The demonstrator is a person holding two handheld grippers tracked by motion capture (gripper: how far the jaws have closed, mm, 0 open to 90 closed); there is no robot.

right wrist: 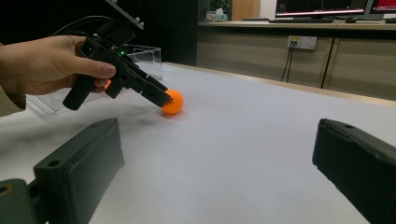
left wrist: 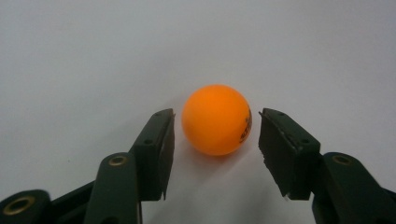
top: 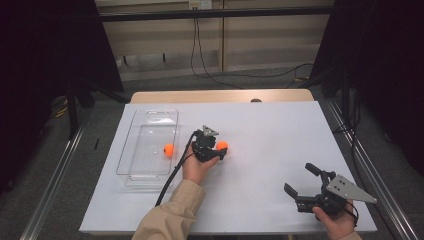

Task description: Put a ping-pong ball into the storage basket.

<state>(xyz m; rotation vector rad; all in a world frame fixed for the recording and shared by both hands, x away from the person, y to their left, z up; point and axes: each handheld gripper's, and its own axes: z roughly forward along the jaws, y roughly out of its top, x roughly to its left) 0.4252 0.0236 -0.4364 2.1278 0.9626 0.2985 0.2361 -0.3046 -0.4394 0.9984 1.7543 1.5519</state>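
Left gripper: the black two-jaw gripper (top: 218, 148) in the person's left hand (top: 196, 169) brackets the small orange ball (left wrist: 217, 119) on the white table sheet (top: 270, 135); in the left gripper view a thin gap shows on each side of the ball, so the pads are not pressing it.
Jaw state, left: narrowly parted around the ball, not clamped.
Ball in hand: resting on the sheet between the jaws, printed mark facing one pad; it lies just right of the clear tray.
Landmark: the clear rectangular plastic tray (top: 131, 145) sits on the sheet's left side.
Second ball: another orange ball (top: 169, 149) lies inside the tray, near its right wall.
Right gripper: a matching black gripper (top: 302, 181) with a grey three-cornered plate, held in the right hand (top: 336, 220), well to the right of the tray at the sheet's near edge.
Jaw state, right: spread wide, nothing between them.
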